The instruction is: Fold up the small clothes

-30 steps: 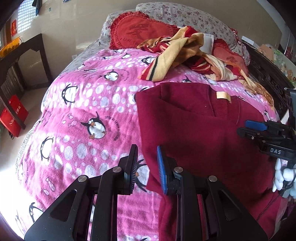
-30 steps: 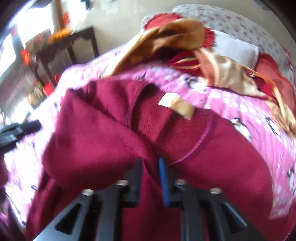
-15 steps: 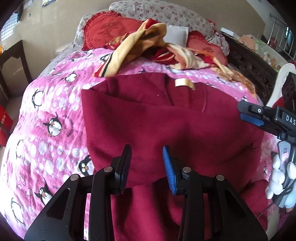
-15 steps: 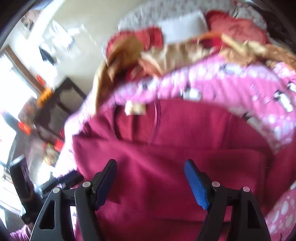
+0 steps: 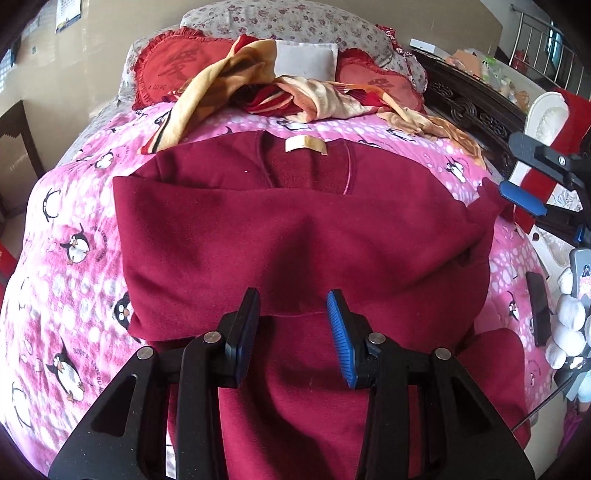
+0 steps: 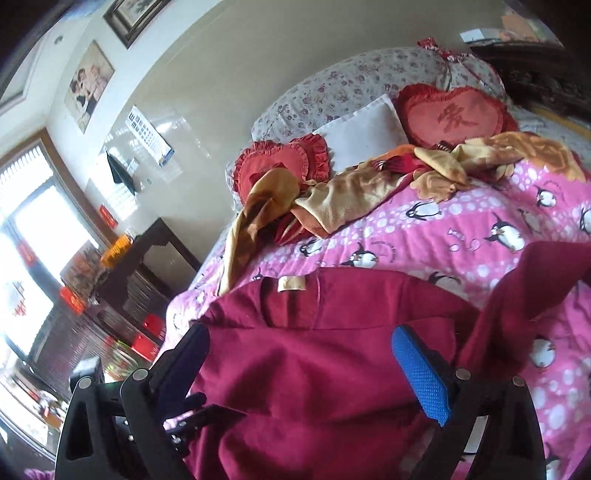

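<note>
**Both claws open above a half-folded maroon top**

A dark maroon fleece top [image 5: 295, 236] lies across the middle of the left wrist frame on a pink quilt printed with penguins and white dots [image 5: 66, 266]. Its lower part is folded up over the body, leaving a straight folded edge across the centre of the frame, with the neckline and a small beige neck label [image 5: 306, 144] showing just above it. In the right wrist view the same top fills the lower centre, and one sleeve [image 6: 524, 291] is raised at the right edge.

The left gripper [image 5: 293, 332] sits at the bottom centre of its own view, jaws moderately apart with nothing between them, just above the fabric. The right gripper [image 6: 306, 373] stands wide open at the bottom of its frame, its blue pad at the lower right, and grips nothing; in the left wrist view it appears at the right edge.

Toward the top of both frames, a crumpled orange and red blanket [image 5: 236, 85] lies in front of two red heart-shaped cushions [image 5: 166, 74] and a floral pillow [image 5: 288, 22].
</note>
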